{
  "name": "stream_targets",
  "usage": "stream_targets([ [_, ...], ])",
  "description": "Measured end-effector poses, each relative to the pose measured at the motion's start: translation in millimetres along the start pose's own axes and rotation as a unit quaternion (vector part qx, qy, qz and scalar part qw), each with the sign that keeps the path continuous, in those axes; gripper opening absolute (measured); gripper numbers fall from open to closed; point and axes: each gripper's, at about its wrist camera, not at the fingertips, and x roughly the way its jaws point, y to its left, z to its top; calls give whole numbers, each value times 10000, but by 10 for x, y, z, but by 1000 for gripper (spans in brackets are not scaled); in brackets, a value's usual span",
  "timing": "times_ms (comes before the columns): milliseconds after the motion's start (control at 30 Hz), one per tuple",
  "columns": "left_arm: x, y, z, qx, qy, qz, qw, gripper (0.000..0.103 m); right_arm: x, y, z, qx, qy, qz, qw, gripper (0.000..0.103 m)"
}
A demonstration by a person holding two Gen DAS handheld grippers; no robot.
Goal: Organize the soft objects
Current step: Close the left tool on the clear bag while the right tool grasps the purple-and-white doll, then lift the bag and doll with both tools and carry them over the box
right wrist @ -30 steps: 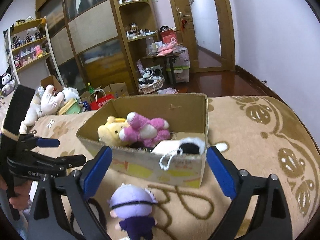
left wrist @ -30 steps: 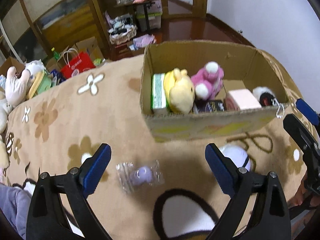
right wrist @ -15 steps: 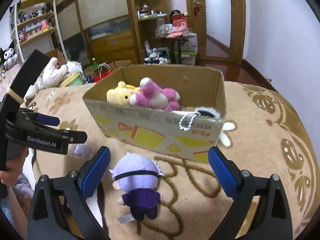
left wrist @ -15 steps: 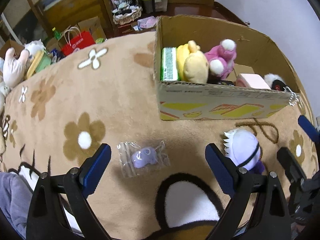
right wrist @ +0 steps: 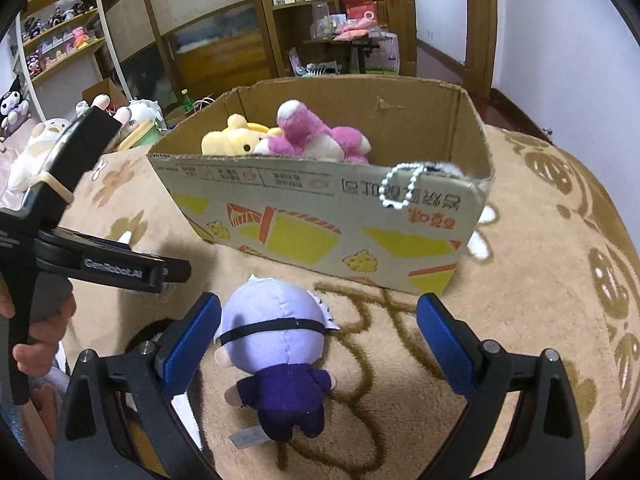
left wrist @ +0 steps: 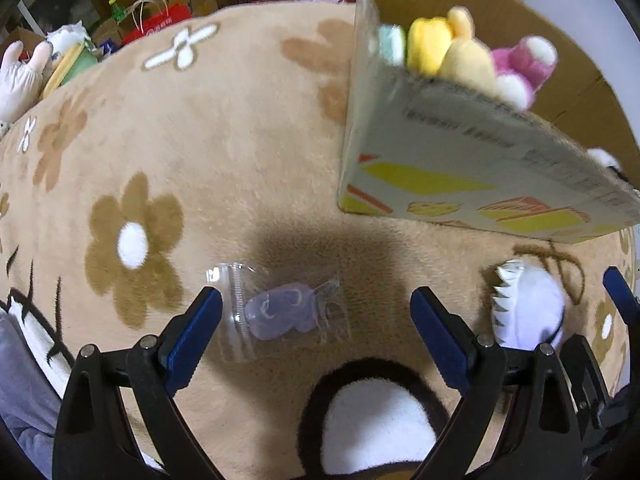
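Both tongs gape empty: left tongs (left wrist: 316, 320) over the bagged purple charm (left wrist: 280, 316), whose slick bag may slip; right tongs (right wrist: 318, 336) straddle the doll (right wrist: 276, 352).

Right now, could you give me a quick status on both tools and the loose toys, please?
Left tool open over the bagged purple toy. Right tool open around the purple-haired doll. Both toys on the blanket, outside the cardboard box. Nothing in the way.

Tan flower-patterned blanket (left wrist: 224, 128), lavender-haired doll (right wrist: 272, 332)
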Motion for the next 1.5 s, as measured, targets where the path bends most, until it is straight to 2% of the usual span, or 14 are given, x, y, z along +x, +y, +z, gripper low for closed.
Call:
stream_targets([
  [200,158,75,19,-252,63,277,9993,94,54,30,-32,-56,97,1,9999,102],
  [300,219,93,31,-313,169,218,9991,94,81,43,-45,-68,142,18,9999,102],
  [467,298,75,43,-274,222,325,9988,94,147,125,-64,-189,257,66,9995,102],
  [700,380,109,24,-538,140,189,9983,93,271,192,-107,-308,453,-5,9985,102],
  [800,382,151,21,-582,86,209,9981,85,302,206,-116,-301,488,5,9984,102],
  [967,351,168,14,-608,14,113,9981,56,357,263,-171,-391,615,52,9973,100],
  [1000,338,192,2,-622,-2,93,9980,49,366,291,-185,-445,641,79,9969,97],
  [1033,330,199,1,-624,-13,93,9980,39,367,316,-193,-484,642,103,9967,89],
  [1067,327,198,-21,-624,-28,100,9980,36,337,363,-200,-559,548,114,9969,79],
  [1100,319,208,-34,-622,-37,106,9980,31,312,400,-203,-639,477,97,9968,75],
  [1133,313,214,-35,-630,-49,119,9979,29,287,436,-209,-739,411,72,9964,68],
  [1200,301,234,-44,-657,-41,106,9978,22,278,496,-219,-909,405,-27,9950,67],
  [1333,201,257,-103,-546,-89,130,9984,13,288,454,-212,-796,443,1,9958,63],
  [1500,133,224,-111,-384,-131,125,9991,12,253,366,-208,-634,426,-54,9971,62],
])
